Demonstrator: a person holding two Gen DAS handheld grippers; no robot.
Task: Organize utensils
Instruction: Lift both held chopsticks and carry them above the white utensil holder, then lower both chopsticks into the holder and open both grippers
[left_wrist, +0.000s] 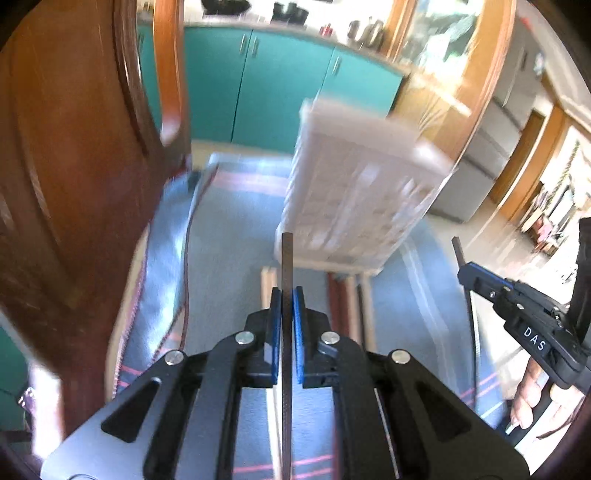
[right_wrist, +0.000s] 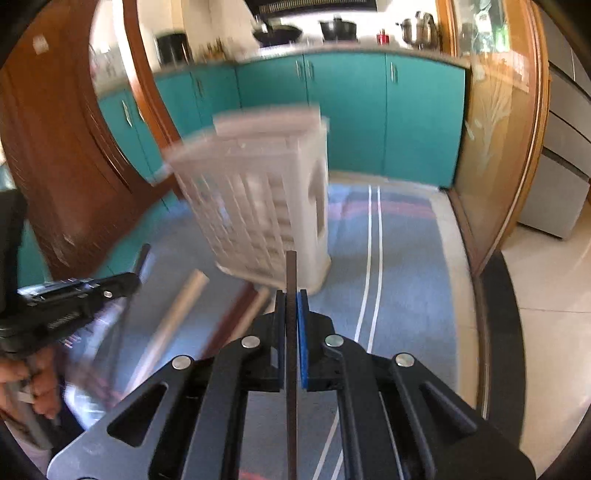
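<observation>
The left tool (left_wrist: 287, 306) is closed on a thin dark stick (left_wrist: 286, 258), a chopstick by the look of it, which runs straight up between its blue pads (left_wrist: 298, 314) and pokes out beyond them. The right tool (right_wrist: 291, 310) grips a second dark stick (right_wrist: 291, 273) the same way, its pads pressed flat against it.

Just below and ahead of the left tool, more utensils (left_wrist: 345, 295) lie on the tabletop (left_wrist: 221, 266), which is covered with a blue-grey cloth striped in pink and white: pale and reddish-brown lengths side by side, blurred. In the right wrist view the same group shows to the left of the right tool, among them a pale rod (right_wrist: 177, 314) lying aslant.

Directly beyond each tool's stick tip stands a white slotted holder (right_wrist: 266, 206), tall and upright on the cloth; its outline is smeared by motion blur, so its compartments cannot be told apart. It stands in the straight line ahead of both tools.

To the right of the left tool, the right tool (left_wrist: 466, 273) shows from the side, a hand (left_wrist: 532, 398) beneath it. To the left of the right tool, the left one (right_wrist: 137, 277) shows likewise.

A brown wooden chair back (left_wrist: 92, 147) rises at the left beside the tabletop. Farthest off run teal cabinets (right_wrist: 351, 110) with pots (right_wrist: 338, 27) on top.
</observation>
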